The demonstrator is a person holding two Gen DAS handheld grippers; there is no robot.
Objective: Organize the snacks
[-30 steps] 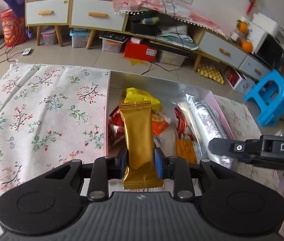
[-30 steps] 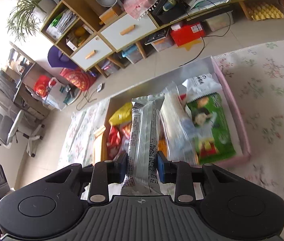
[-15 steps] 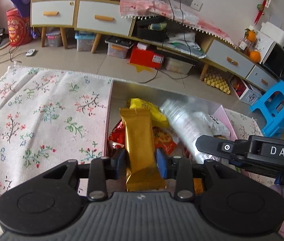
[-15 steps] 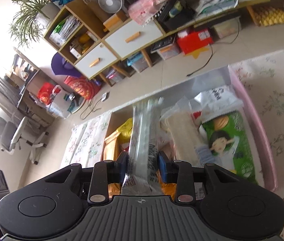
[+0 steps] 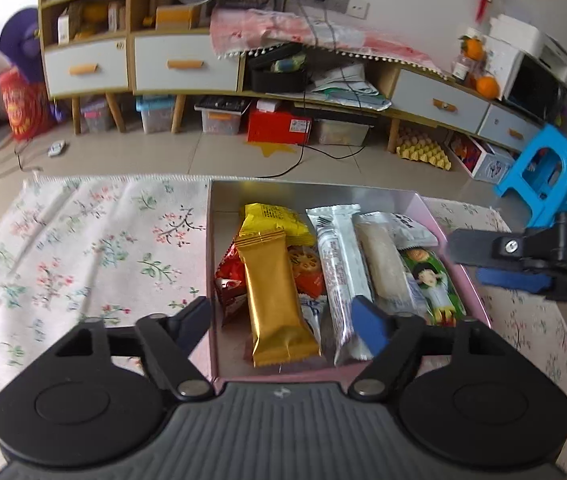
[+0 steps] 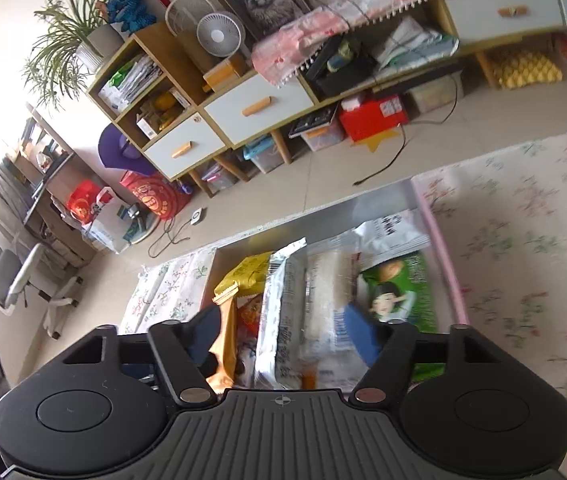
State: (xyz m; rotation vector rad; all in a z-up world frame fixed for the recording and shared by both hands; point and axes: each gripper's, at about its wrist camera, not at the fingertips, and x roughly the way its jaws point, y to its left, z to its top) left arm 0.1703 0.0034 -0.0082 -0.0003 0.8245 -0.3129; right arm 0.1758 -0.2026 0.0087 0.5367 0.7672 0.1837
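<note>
A pink box (image 5: 468,280) sits on a floral cloth and holds several snacks. A gold packet (image 5: 273,300) lies in it beside a silver bar packet (image 5: 339,276), a clear rice-cake packet (image 5: 383,264), a green packet (image 5: 435,284) and a yellow packet (image 5: 273,222). My left gripper (image 5: 283,320) is open above the box's near edge, empty. My right gripper (image 6: 279,332) is open and empty over the box (image 6: 445,276); the silver packet (image 6: 283,304) and gold packet (image 6: 225,340) lie below it. It also shows in the left wrist view (image 5: 523,258) at the box's right side.
The floral cloth (image 5: 83,256) spreads left of the box and also right of it (image 6: 523,240). Beyond are tiled floor, low cabinets (image 5: 187,64) with bins beneath, a red box (image 5: 279,126) and a blue stool (image 5: 547,176).
Both grippers have opened. The gold packet has left my left gripper and the silver packet my right; both now lie in the box. Both grippers have pulled back.
</note>
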